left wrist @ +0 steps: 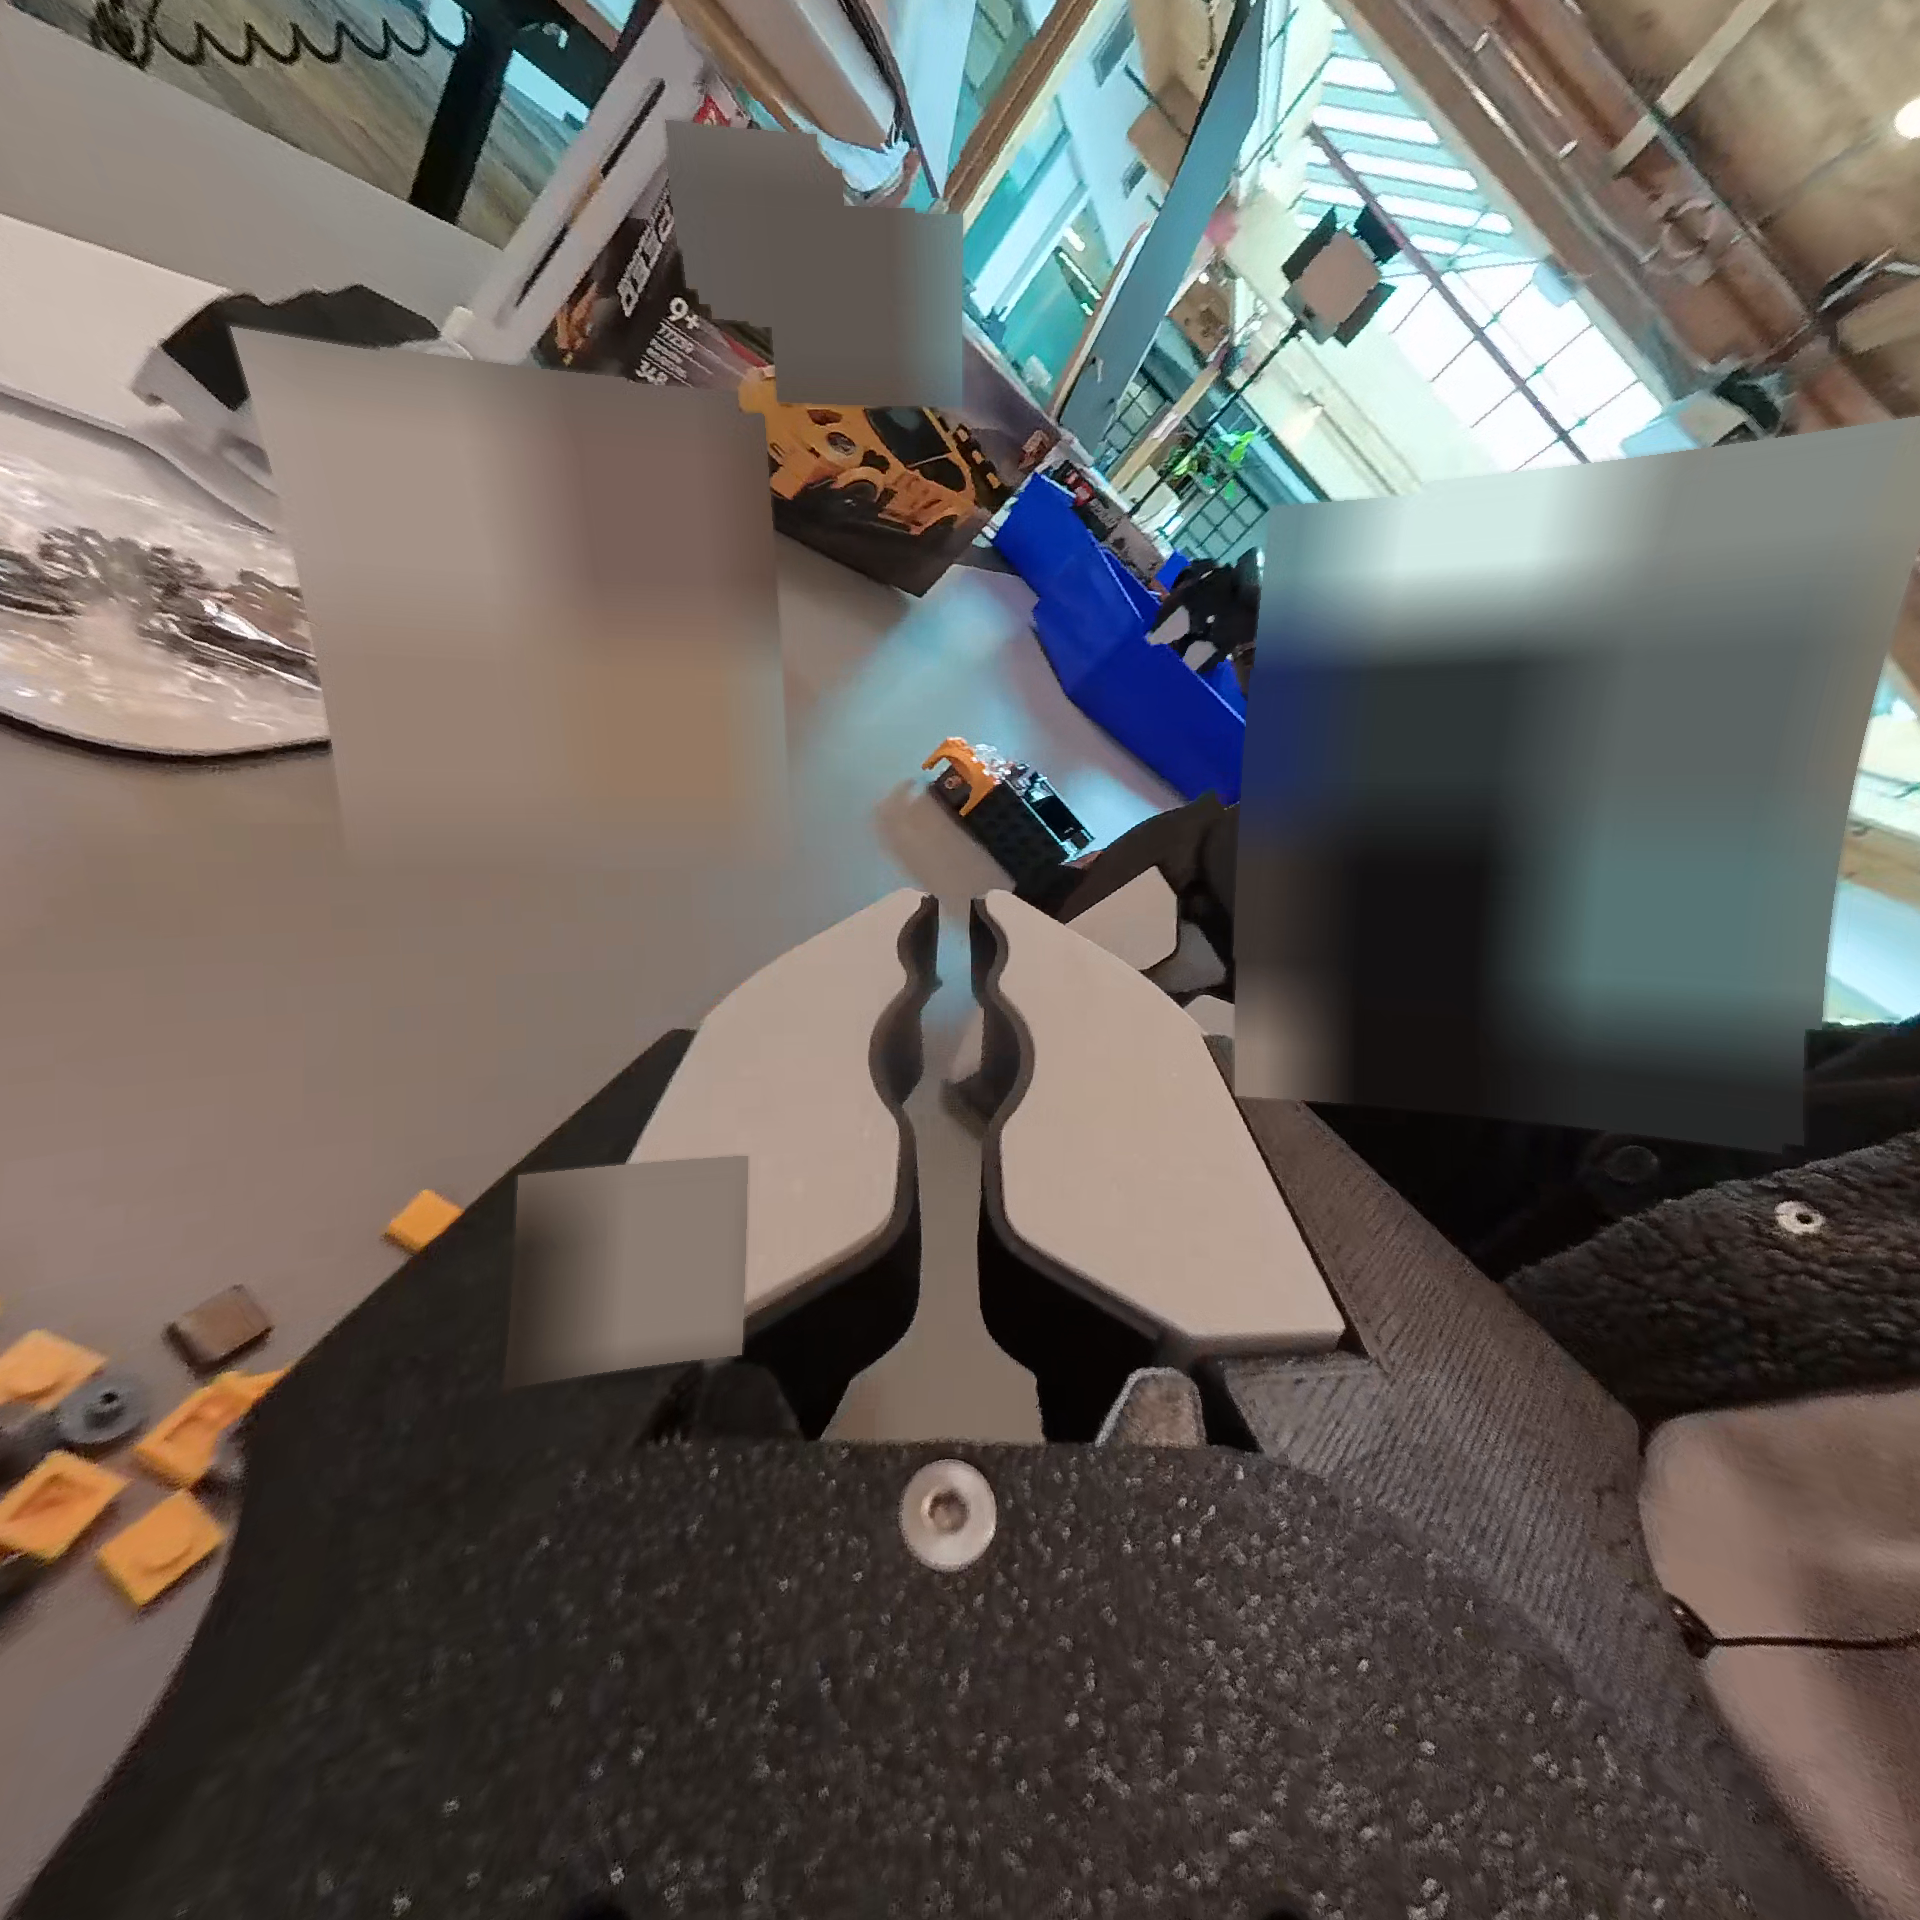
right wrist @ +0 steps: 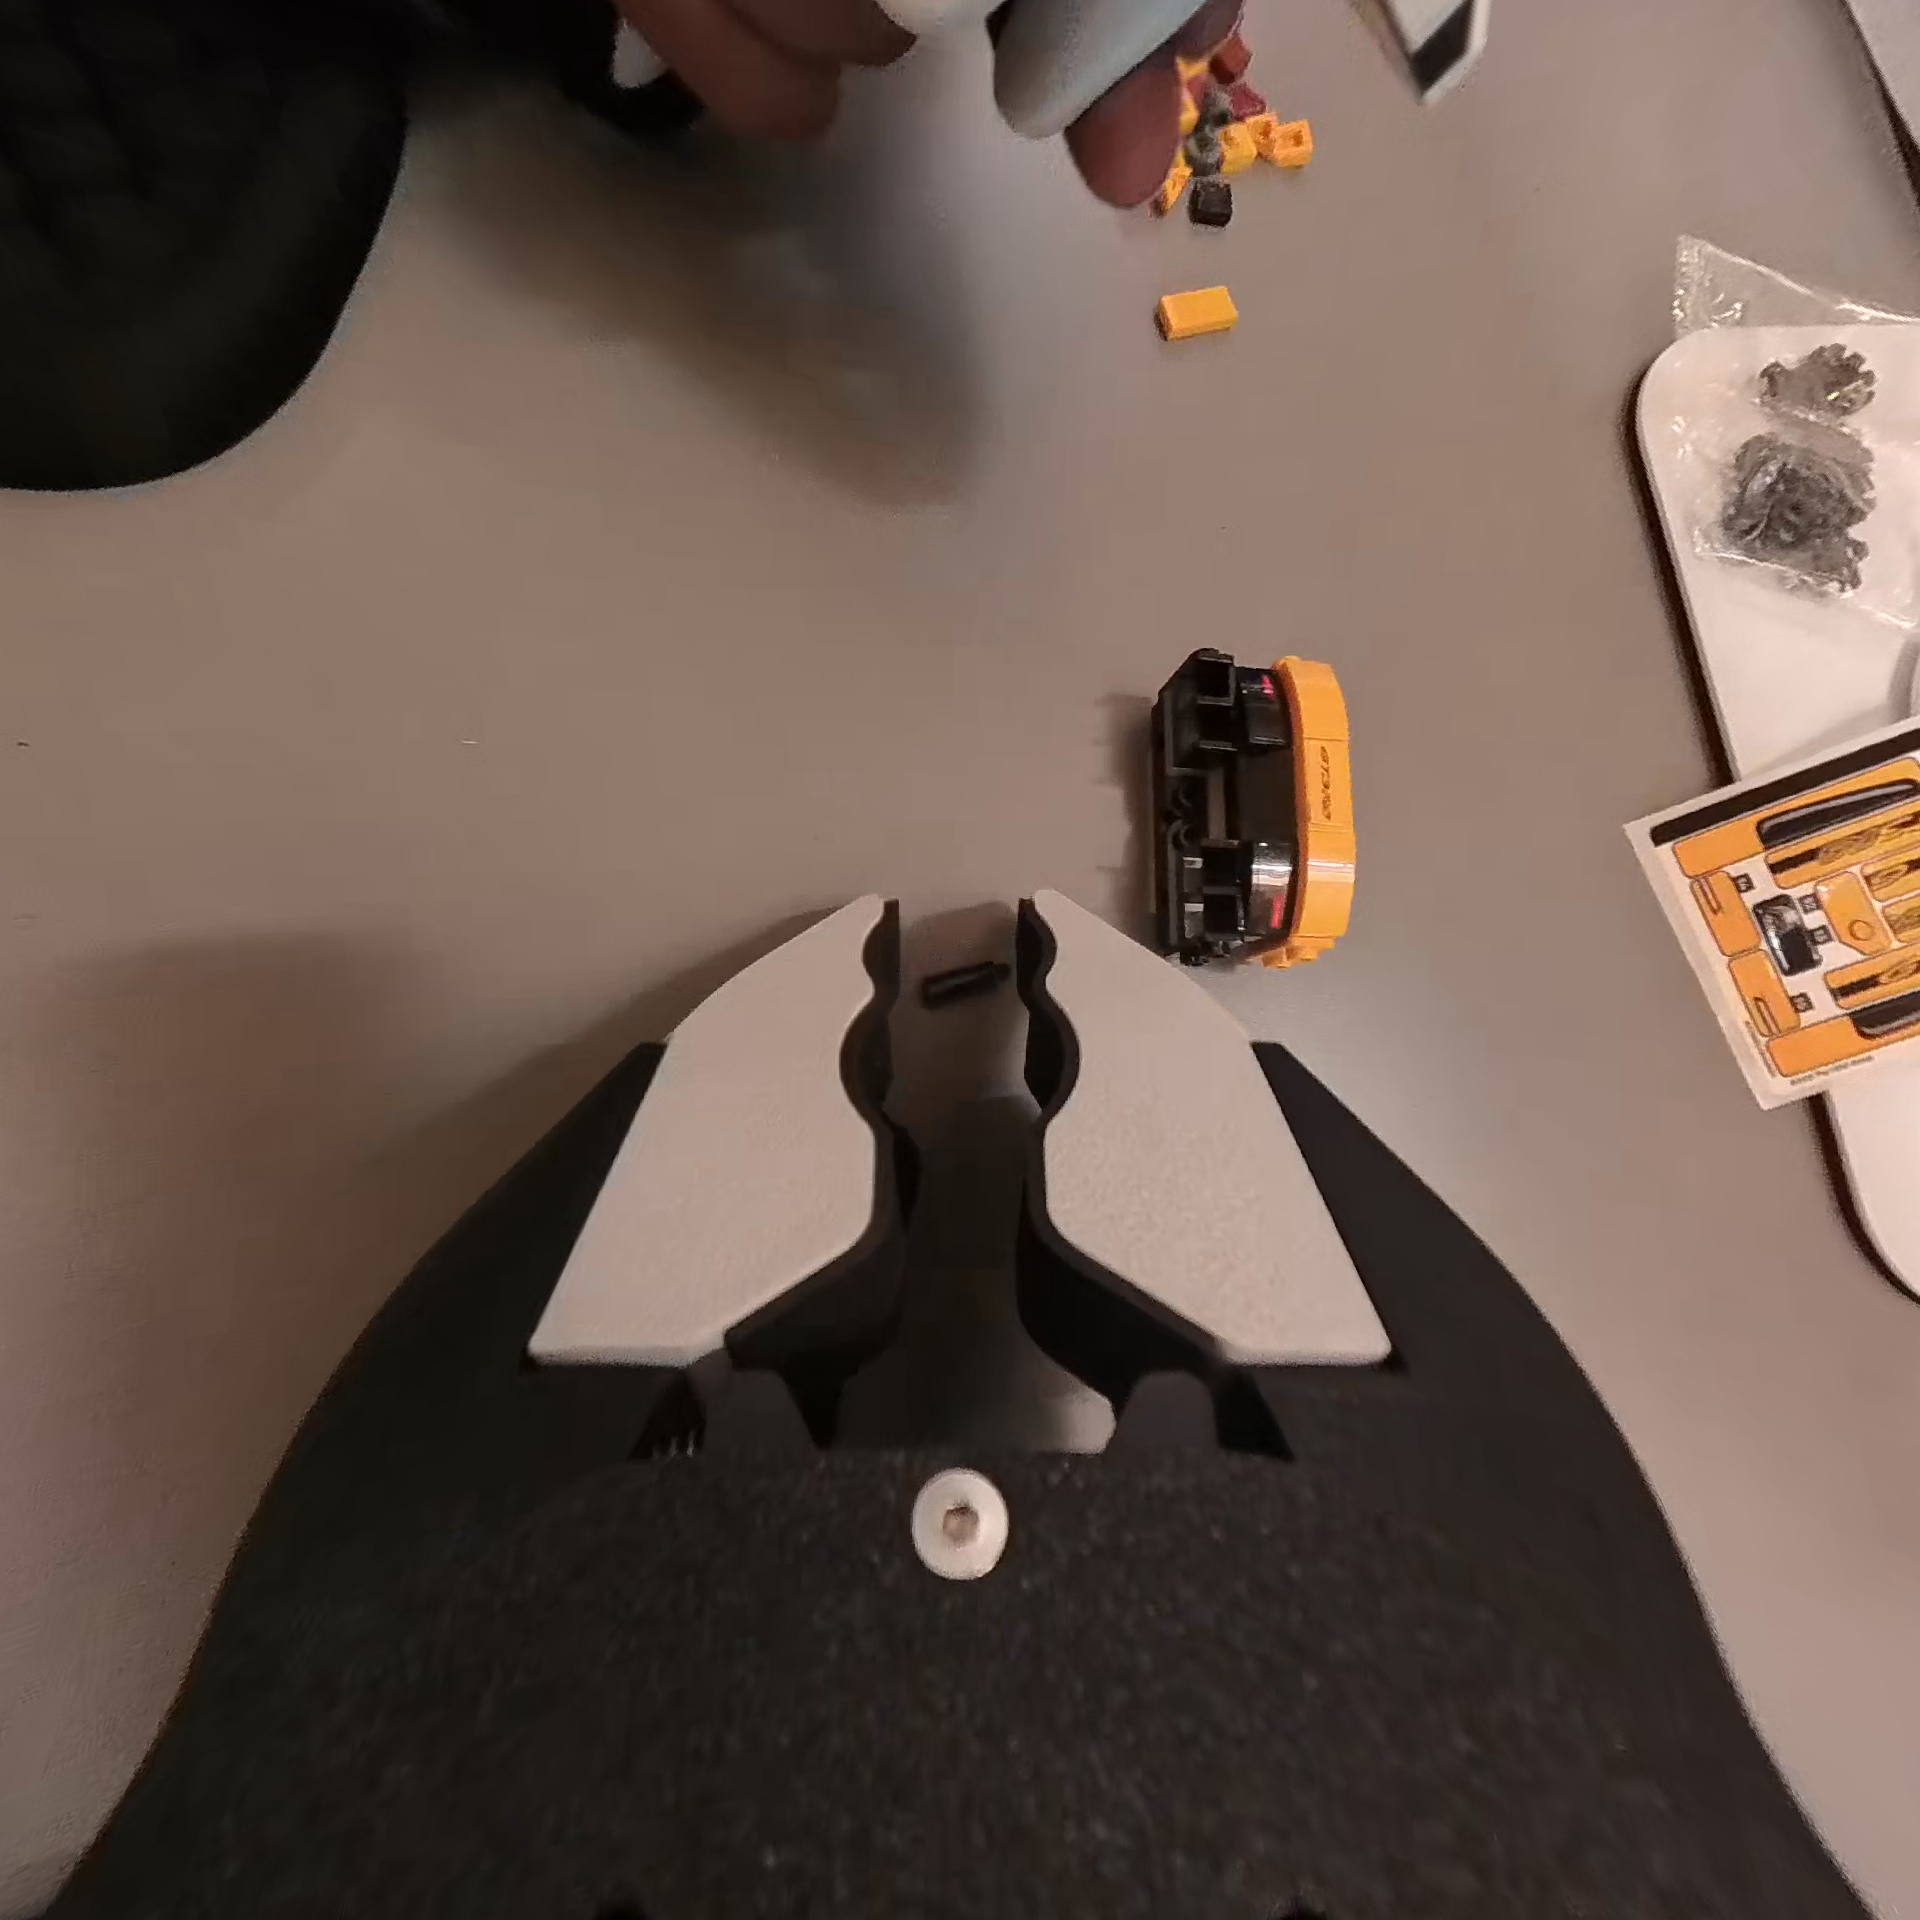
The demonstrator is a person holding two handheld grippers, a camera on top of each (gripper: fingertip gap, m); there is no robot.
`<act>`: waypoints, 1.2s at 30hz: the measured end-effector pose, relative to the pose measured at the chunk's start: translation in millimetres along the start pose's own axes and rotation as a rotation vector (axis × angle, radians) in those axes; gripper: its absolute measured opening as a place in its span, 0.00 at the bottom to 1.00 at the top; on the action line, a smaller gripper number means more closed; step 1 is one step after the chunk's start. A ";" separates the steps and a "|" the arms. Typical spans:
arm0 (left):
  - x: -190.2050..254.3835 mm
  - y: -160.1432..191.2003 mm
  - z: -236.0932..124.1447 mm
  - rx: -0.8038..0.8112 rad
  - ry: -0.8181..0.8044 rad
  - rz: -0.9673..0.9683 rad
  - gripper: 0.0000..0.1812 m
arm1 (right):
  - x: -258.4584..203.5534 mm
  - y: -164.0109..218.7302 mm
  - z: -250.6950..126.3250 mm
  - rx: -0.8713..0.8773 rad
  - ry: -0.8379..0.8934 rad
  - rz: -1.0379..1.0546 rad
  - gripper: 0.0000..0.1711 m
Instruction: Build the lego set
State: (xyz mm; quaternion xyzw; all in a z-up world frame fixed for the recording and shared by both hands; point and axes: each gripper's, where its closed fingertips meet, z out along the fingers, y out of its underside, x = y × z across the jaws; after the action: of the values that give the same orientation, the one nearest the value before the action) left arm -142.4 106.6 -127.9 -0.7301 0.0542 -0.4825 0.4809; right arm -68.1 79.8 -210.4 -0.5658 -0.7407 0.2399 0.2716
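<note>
A partly built black and orange lego piece lies on its side on the grey table; it also shows in the left wrist view, just beyond my left fingertips. My right gripper is open by a narrow gap, low over the table. A small black pin lies on the table between its fingertips, untouched. The built piece is just right of the right finger. My left gripper is shut to a thin slit, with nothing seen between its jaws. The right gripper's grey finger shows to its right.
Loose orange and grey pieces lie at the lower left and also show in the right wrist view, with a single orange brick. A white tray holds bagged parts. A sticker sheet, the set's box, a blue bin and a hand are also in view. There is about 12 cm between the tips of the two grippers.
</note>
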 end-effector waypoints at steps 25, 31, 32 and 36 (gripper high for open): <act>-88.9 24.3 -108.0 -0.722 -0.728 0.637 0.06 | 38.4 21.5 -65.5 -0.003 0.147 0.057 0.14; -106.3 22.6 -115.1 -0.750 -0.835 0.672 0.11 | 65.3 -4.1 -83.4 0.179 0.295 0.110 0.14; -108.9 18.4 -114.4 -0.724 -0.857 0.672 0.11 | 69.1 -8.2 -87.1 0.211 0.315 0.121 0.14; -117.6 9.3 -110.9 -0.641 -0.905 0.628 0.09 | 76.3 -15.6 -95.0 0.282 0.349 0.147 0.13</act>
State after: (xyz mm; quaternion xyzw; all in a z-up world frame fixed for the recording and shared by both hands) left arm -284.9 93.5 -203.6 -0.9187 0.1990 0.0781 0.3322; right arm -31.2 154.4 -120.0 -0.6077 -0.5985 0.2588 0.4534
